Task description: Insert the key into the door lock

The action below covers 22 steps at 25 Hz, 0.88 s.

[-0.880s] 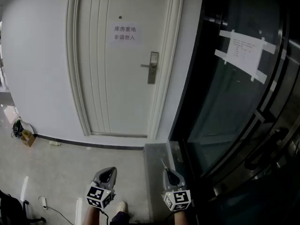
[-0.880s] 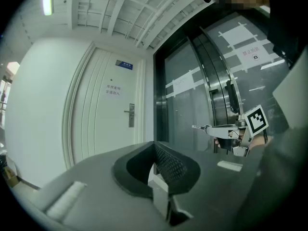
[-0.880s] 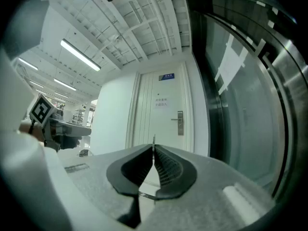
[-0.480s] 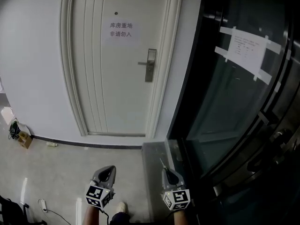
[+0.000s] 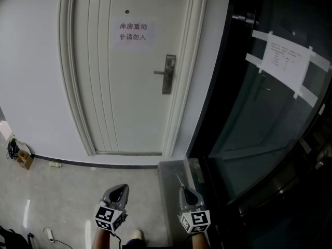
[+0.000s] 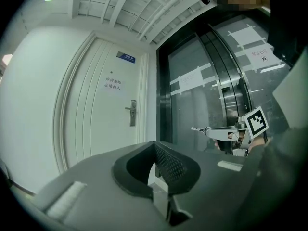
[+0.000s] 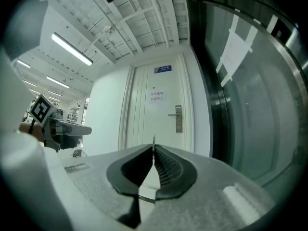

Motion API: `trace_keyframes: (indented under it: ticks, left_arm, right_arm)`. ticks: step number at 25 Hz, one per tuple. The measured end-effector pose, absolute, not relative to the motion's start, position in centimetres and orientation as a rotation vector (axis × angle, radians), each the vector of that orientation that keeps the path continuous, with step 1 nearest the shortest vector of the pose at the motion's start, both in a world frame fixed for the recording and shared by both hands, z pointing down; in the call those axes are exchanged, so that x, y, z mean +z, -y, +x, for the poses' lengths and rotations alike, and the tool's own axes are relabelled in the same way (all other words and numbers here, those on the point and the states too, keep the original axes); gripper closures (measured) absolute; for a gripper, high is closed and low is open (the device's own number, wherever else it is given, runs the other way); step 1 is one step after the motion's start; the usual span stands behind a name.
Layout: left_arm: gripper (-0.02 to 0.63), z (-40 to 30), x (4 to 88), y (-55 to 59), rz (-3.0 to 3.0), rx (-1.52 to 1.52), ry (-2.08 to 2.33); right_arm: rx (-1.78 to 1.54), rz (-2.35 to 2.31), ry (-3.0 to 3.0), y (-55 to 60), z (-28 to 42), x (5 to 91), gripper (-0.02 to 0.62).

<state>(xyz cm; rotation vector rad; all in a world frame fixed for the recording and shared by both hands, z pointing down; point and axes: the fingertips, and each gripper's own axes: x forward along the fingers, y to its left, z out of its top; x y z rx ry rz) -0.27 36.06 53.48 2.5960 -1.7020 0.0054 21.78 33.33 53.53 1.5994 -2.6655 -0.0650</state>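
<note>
Straight ahead in the head view, the door lock (image 5: pixel 168 74) sits on a white door (image 5: pixel 129 102), well apart from the left gripper (image 5: pixel 122 188) and right gripper (image 5: pixel 184 190) held low. Left gripper view: jaws together, empty. Right gripper view: jaws clamp the key (image 7: pixel 153 141), its thin blade pointing toward the door, just left of and below the lock.

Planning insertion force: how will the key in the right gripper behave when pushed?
The key looks thin and metallic: probably stiff, light. Pinched by the right gripper, it may pivot or slip if pushed off-axis.
</note>
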Motion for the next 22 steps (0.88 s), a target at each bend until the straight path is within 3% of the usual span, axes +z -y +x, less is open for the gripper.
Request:
trace_keyframes:
  ticks: [22]
  left_arm:
    - [0.604,-8.1,52.7,-23.2,2.688,0.0,1.565]
  right_arm:
    - [-0.11,1.701,2.589,-22.5,13.4,51.8,0.584]
